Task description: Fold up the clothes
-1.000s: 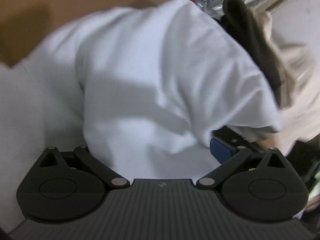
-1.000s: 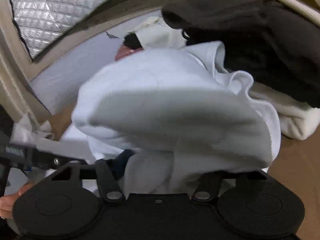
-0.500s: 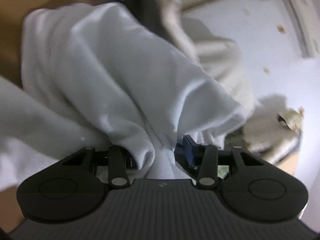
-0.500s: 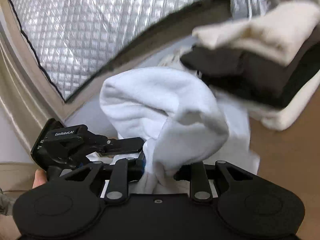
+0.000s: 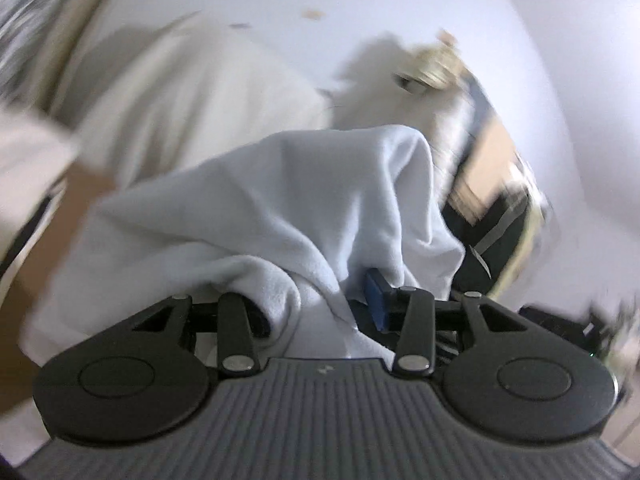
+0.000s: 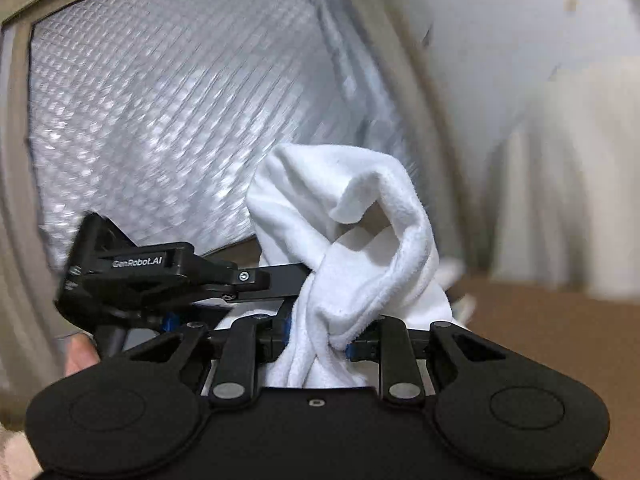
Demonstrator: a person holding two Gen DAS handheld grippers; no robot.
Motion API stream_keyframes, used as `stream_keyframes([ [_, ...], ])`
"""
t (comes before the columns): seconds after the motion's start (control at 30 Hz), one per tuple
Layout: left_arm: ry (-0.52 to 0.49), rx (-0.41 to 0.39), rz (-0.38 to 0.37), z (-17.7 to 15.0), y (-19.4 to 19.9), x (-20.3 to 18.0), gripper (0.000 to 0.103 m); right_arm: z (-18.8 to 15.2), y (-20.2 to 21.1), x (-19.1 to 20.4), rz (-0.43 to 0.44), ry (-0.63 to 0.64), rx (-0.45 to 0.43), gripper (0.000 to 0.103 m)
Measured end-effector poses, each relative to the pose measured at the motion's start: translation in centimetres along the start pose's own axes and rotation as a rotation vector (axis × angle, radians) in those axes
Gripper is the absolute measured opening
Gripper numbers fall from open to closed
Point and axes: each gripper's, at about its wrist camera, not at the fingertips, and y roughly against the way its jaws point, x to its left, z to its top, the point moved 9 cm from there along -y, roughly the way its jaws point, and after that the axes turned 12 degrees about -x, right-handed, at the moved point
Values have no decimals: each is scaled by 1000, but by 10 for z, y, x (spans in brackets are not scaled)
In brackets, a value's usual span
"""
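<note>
Early in the fold: white garment (image 6: 340, 240) bunched and lifted clear of the brown bench (image 6: 560, 320), clamped in left hand-held gripper (image 5: 320, 304) and right hand-held gripper (image 6: 316, 344) alike, spreading, flattening and every fold still left.

Quilted silver foil panel (image 6: 168, 120) in a beige frame (image 6: 16, 160), white wall (image 5: 360, 8), brown tabletop (image 6: 560, 320).

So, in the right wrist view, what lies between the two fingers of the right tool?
Bunched white cloth fills the gap of the right tool; its fingers are closed on it. The right wrist view shows this, with the left tool gripping the same cloth just behind.
</note>
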Motion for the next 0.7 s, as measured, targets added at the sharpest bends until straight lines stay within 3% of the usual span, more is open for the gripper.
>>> stream_keyframes([
  [0.03,-53,19,-21,-12,-12,-21,44,12,18,-10,-45,31,-13,28],
  [0.1,-118,91,0,-46,-31,-29,44,3,53,-30,-141,61,34,36],
  [0.17,-180,228,99,-105,-50,-20,45,-22,88,-53,-249,87,115,51],
  [0.23,-265,385,246,-175,-65,6,43,-75,124,-85,-390,126,242,60],
  [0.33,-437,599,454,-272,-65,50,39,-160,183,-131,-600,147,409,60],
  [0.37,-511,671,522,-297,-60,63,38,-183,203,-143,-654,99,413,60],
  [0.4,-593,676,533,-308,-50,61,38,-205,221,-154,-702,43,421,60],
  [0.47,-720,621,494,-300,-52,40,40,-231,242,-165,-728,-119,466,59],
  [0.6,-690,580,483,-284,-52,30,41,-203,232,-147,-706,30,370,59],
  [0.7,-684,609,469,-291,-40,31,42,-190,215,-135,-600,24,262,59],
])
